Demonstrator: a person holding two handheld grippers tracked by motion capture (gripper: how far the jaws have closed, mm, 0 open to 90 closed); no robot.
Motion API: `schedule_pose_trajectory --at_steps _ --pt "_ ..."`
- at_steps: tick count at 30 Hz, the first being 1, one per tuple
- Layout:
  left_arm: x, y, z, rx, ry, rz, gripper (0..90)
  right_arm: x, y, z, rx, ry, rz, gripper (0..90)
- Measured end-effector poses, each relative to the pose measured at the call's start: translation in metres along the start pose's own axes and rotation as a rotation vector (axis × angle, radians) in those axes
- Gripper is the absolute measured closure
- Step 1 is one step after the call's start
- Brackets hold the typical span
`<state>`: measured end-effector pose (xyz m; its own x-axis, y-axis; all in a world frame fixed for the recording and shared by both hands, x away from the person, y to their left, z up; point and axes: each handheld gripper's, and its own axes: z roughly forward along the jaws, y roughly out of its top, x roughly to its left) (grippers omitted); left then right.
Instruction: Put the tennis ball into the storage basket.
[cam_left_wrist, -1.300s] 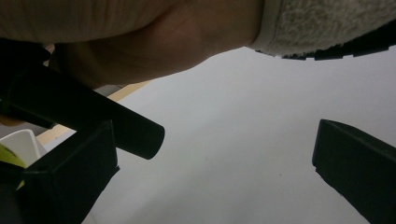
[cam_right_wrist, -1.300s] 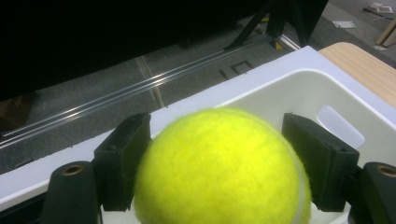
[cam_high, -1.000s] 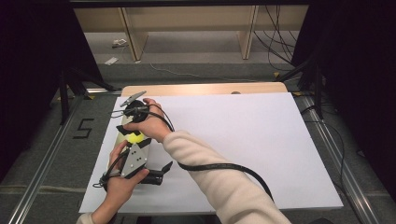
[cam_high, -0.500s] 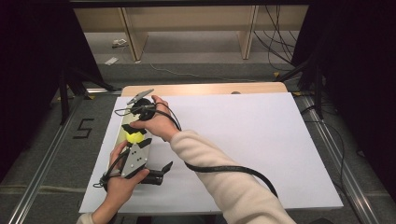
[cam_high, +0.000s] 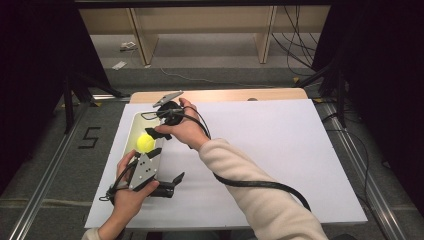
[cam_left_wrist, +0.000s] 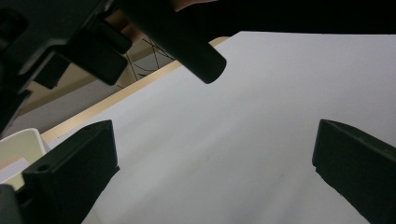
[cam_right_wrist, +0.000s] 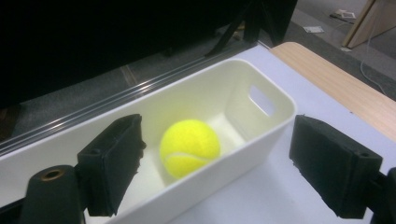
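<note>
High view: right tool (cam_high: 159, 131) lifted off tennis ball (cam_high: 145, 143) (resting in white bin (cam_high: 131, 125)), jaws just opened, empty.

I see a bright yellow tennis ball (cam_right_wrist: 189, 147) with a pale curved seam resting on the floor of a long cream-white plastic bin (cam_right_wrist: 261, 135), roughly midway along it and loose, nothing gripping it. The bin stands upright on the desk's white sheet near the left edge, with a slot handle cut into its end wall.
</note>
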<state>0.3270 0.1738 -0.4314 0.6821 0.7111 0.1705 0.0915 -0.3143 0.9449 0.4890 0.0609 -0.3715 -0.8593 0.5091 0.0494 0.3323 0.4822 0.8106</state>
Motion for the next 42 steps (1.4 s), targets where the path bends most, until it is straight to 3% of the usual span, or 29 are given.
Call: schedule_pose_trajectory --at_steps 18,42 --pt "0.001 0.000 -0.001 -0.003 0.011 -0.002 0.0 -0.019 -0.024 -0.040 -0.016 -0.047 0.010 18.8" --pt "0.001 0.001 -0.002 -0.006 0.020 -0.005 0.0 -0.034 -0.058 -0.077 -0.034 -0.089 0.050 19.2"
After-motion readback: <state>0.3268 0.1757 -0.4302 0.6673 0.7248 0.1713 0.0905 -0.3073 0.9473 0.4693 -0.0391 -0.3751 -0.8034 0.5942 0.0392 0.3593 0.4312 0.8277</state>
